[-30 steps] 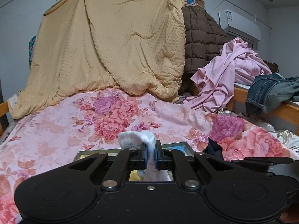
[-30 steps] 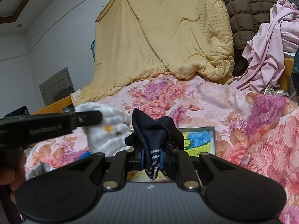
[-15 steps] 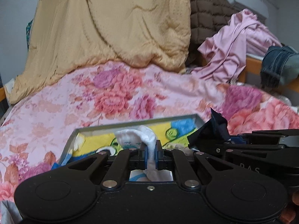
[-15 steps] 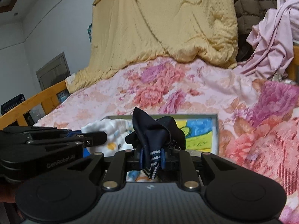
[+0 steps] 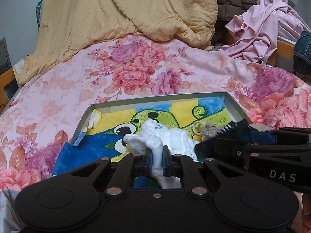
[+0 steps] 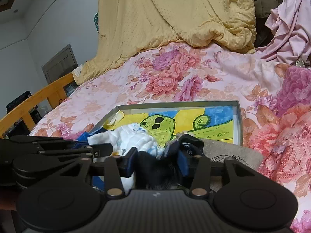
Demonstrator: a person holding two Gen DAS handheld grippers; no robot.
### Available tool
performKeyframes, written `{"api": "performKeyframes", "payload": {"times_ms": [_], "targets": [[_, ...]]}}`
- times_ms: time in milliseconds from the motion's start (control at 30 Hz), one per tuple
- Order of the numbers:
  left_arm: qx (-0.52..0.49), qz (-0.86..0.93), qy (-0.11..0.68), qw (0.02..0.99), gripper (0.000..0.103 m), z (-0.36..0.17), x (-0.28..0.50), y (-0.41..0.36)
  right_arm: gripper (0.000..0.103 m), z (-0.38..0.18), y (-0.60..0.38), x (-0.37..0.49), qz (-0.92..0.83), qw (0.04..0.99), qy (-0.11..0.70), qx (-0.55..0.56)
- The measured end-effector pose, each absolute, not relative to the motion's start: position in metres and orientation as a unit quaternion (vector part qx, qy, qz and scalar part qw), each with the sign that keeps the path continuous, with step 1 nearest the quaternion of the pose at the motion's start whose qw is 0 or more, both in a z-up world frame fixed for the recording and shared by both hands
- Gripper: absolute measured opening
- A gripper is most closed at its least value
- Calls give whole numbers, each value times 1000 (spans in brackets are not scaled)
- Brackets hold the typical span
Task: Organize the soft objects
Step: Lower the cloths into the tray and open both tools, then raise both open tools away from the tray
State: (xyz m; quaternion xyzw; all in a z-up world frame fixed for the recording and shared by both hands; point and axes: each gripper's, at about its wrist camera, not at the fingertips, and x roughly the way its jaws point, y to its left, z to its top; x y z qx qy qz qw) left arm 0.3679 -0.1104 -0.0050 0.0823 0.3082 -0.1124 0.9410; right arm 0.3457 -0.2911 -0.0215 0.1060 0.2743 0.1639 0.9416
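A shallow grey box (image 5: 159, 99) (image 6: 238, 120) with a yellow, blue and green cartoon drawing inside lies on the floral bedspread. My left gripper (image 5: 156, 159) is shut on a white sock (image 5: 155, 151) over the box's near part; more white sock (image 6: 134, 139) lies in the box. My right gripper (image 6: 157, 162) stands open around a dark navy sock (image 6: 155, 172) that lies between its fingers in the box, beside a grey sock (image 5: 210, 130). The right gripper shows at the right of the left wrist view (image 5: 252, 147).
A yellow quilt (image 5: 124, 15) is heaped at the back of the bed. Pink clothes (image 5: 262, 29) and jeans (image 5: 303, 54) lie at the right. A wooden bed rail (image 6: 35, 101) runs on the left. The floral bedspread (image 6: 175, 77) surrounds the box.
Both grippers have come down over the box with their socks. The right gripper's jaws have opened and the navy sock has dropped between them. The left stays shut on the white sock.
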Motion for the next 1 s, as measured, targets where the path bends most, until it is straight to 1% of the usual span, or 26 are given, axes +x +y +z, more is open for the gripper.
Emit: {"api": "performKeyframes", "payload": {"times_ms": [133, 200, 267, 400, 467, 500, 600, 667, 733, 800, 867, 1000], "targets": [[74, -113, 316, 939, 15, -6, 366, -107, 60, -22, -292, 346, 164, 941, 278, 105], [67, -112, 319, 939, 16, -6, 365, -105, 65, -21, -292, 345, 164, 940, 279, 105], [59, -110, 322, 938, 20, -6, 363, -103, 70, -21, -293, 345, 161, 941, 279, 104], [46, -107, 324, 939, 23, -6, 357, -98, 76, -18, -297, 344, 155, 943, 277, 104], [42, -106, 324, 939, 29, -5, 353, -96, 79, -16, -300, 342, 153, 943, 275, 107], [40, -105, 323, 940, 30, -4, 351, -94, 83, -14, -301, 341, 153, 944, 274, 107], [30, -101, 317, 943, 36, -1, 343, -90, 87, -10, -303, 339, 152, 944, 273, 103], [20, -93, 309, 946, 47, 2, 337, -87, 88, -8, -302, 336, 151, 946, 271, 97], [8, -87, 302, 949, 50, 5, 330, -84, 89, -5, -301, 332, 150, 948, 267, 92], [2, -80, 291, 953, 57, 8, 321, -82, 92, -1, -302, 327, 148, 950, 261, 89], [-4, -72, 277, 958, 70, 13, 312, -81, 95, 3, -304, 321, 146, 953, 252, 87], [-24, -57, 258, 964, 78, 21, 294, -74, 101, 13, -308, 305, 142, 958, 233, 88]]}}
